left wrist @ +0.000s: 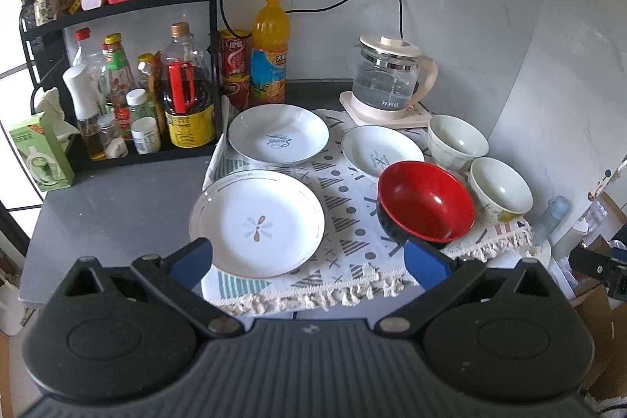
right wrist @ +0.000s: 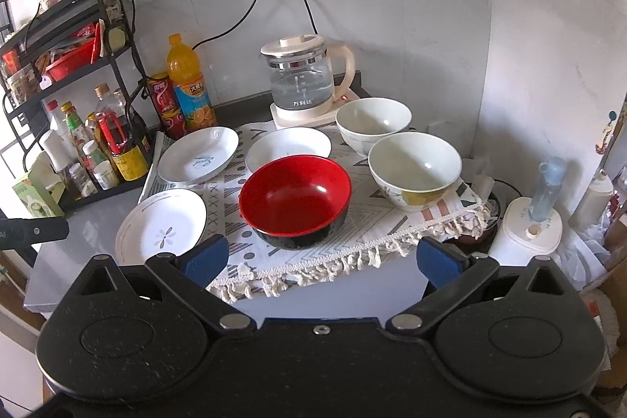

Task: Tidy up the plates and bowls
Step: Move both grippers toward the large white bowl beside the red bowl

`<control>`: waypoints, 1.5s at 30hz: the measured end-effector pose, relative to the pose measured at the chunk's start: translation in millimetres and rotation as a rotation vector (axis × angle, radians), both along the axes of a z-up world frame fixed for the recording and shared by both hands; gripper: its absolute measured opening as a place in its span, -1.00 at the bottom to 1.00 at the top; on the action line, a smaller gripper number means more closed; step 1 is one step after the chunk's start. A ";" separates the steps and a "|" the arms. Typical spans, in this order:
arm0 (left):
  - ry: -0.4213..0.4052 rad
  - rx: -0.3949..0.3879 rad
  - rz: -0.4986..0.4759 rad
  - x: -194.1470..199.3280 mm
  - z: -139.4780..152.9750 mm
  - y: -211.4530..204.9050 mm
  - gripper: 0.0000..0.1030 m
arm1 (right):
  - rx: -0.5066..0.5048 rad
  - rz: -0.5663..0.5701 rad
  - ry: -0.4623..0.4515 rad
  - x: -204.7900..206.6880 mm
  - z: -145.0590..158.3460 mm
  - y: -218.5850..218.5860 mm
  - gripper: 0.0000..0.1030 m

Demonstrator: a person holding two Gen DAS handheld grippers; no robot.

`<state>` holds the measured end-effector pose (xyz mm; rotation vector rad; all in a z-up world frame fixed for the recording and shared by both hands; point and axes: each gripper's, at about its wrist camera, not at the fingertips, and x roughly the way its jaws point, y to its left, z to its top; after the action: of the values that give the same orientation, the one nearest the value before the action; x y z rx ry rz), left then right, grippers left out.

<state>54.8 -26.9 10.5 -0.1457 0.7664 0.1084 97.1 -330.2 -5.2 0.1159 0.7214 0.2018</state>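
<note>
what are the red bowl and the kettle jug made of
Red bowl: glossy red inside, black outside, with sharp highlights; looks like lacquered plastic or melamine, though lacquered wood is possible. Kettle jug: clear glass, water visible through it, with a metal band and a cream, likely plastic, lid and handle.

Daylight, fairly bright, entering from the left side; both views evenly exposed with a cool cast. White marbled wall (right wrist: 411, 6) well lit at centre, with a soft curved shadow band across its right part in the left wrist view. Small specular highlights on the glossy red-lined bowl (right wrist: 294, 192) and inside the two pale ceramic bowls (right wrist: 415, 167). Clear glass kettle with cream lid (left wrist: 390, 77) glints at its metal band. Strong fisheye bending: shelf rack and wall lines curve near the edges, corners vignetted black. Centre sharp; black gripper bodies at the bottom slightly soft.
</note>
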 end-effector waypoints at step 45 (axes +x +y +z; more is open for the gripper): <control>0.130 -0.071 -0.316 273.0 -52.5 -116.8 0.55 | 0.065 -0.222 0.205 188.8 -77.7 -78.1 0.42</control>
<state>327.8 -143.6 -41.9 -0.0834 0.9147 -0.2114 285.9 -408.2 -82.9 0.2806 0.8996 0.0001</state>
